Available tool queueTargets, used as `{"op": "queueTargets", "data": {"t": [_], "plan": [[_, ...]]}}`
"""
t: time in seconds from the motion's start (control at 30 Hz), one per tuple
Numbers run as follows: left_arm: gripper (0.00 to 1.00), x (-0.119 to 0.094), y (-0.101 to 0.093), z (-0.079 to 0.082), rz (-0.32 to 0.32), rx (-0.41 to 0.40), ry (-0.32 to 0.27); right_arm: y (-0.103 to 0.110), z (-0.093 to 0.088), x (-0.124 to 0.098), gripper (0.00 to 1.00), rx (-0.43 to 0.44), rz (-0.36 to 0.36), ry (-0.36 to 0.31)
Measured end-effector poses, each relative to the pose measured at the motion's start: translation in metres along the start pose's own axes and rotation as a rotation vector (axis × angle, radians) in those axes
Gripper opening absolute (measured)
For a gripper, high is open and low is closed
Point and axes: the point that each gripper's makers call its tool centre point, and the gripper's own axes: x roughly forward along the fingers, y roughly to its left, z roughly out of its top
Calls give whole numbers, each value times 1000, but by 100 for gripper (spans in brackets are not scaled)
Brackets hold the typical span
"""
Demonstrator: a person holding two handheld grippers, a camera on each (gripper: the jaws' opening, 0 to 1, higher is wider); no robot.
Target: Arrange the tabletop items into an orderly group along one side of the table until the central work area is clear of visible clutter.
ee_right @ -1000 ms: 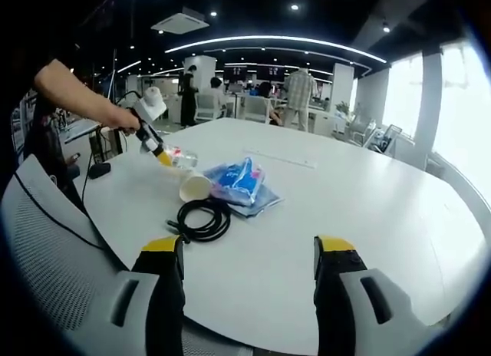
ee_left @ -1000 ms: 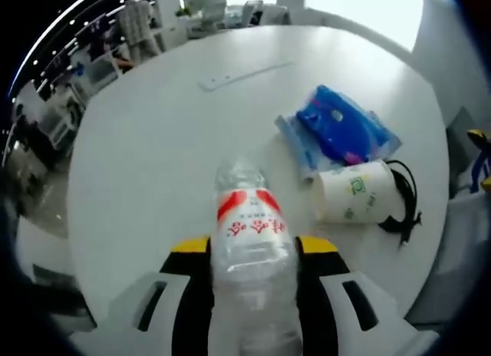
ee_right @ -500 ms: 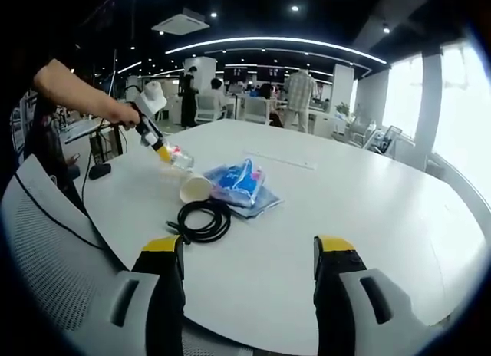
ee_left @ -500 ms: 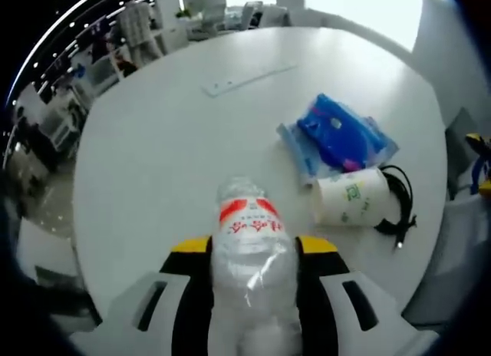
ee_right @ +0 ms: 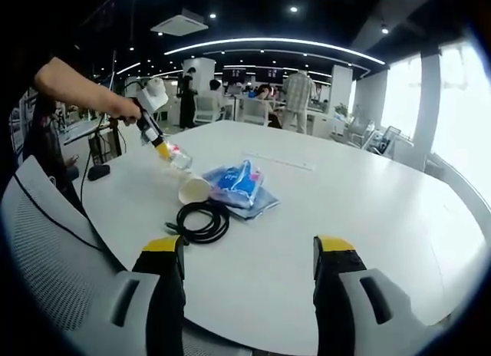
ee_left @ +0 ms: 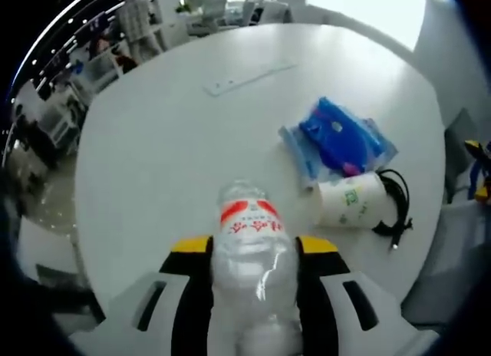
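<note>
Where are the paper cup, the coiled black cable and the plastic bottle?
paper cup (ee_left: 351, 202), left gripper view, on its printed side wall.
coiled black cable (ee_right: 201, 220), right gripper view, on the loop's near strand.
plastic bottle (ee_left: 247, 225), left gripper view, on its red label.

Between my left tongs (ee_left: 253, 252), a clear bottle (ee_left: 249, 252) with a red-and-white label; beyond, blue packet (ee_left: 337, 137), white cup (ee_left: 349, 202), black cable (ee_left: 399, 210).
</note>
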Motion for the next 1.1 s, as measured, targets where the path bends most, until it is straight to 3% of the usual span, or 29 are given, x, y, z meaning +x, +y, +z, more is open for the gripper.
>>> {"op": "queueTargets", "data": {"t": [0.3, 0.53, 1.1], "plan": [[38, -5, 1, -10, -13, -29, 34, 1, -1, 0, 68, -3, 4, 2], [39, -11, 1, -20, -29, -32, 97, 2, -1, 0, 67, -7, 3, 3], [39, -20, -6, -34, -84, 57, 234, 1, 0, 0, 67, -12, 0, 1]]}}
